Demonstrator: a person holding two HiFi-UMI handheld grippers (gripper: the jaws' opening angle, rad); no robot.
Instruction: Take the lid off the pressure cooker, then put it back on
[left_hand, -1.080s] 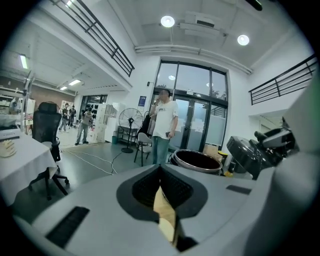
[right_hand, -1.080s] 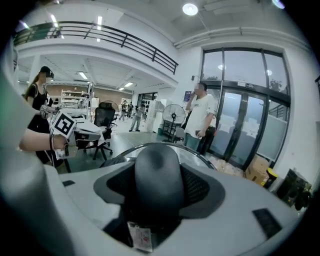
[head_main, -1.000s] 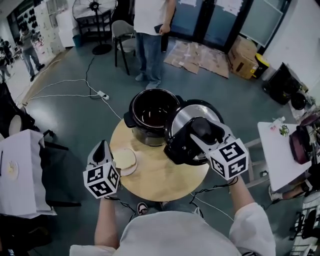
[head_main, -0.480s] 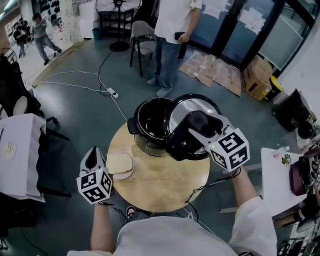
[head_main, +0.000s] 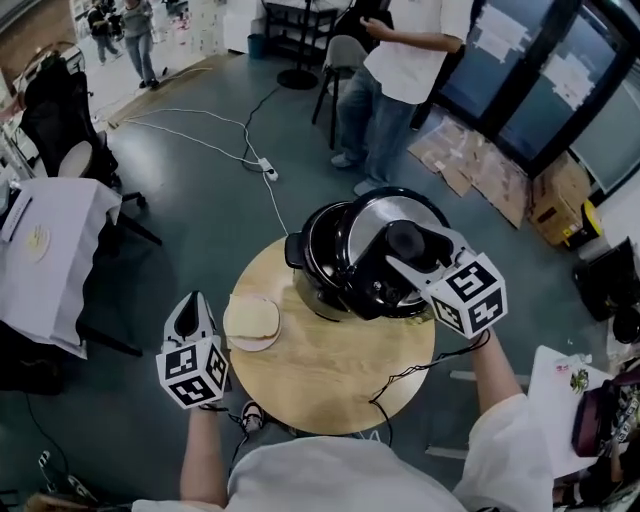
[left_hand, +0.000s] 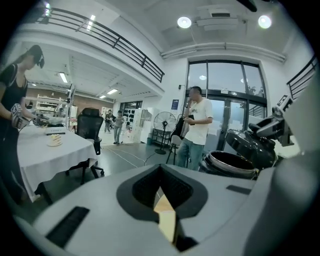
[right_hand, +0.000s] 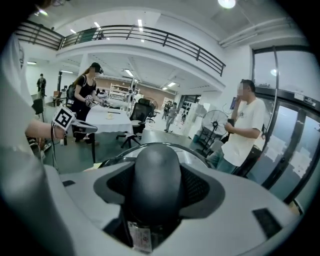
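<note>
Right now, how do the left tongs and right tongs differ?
The right tongs clamp the lid's black knob; the left tongs are shut on nothing. The right tongs hold the lid tilted over the pressure cooker pot; the left tongs hover beside the round table's left edge. Both point away from the person.

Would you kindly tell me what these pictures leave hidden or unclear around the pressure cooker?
- Inside of the pot, head view: the lid covers most of it.
- Lid-to-rim contact, head view: overlap hides it.
- Most of the lid, right gripper view: the right hand-held gripper, shut on it, blocks it.
- What the pale round item is, head view: too small.
</note>
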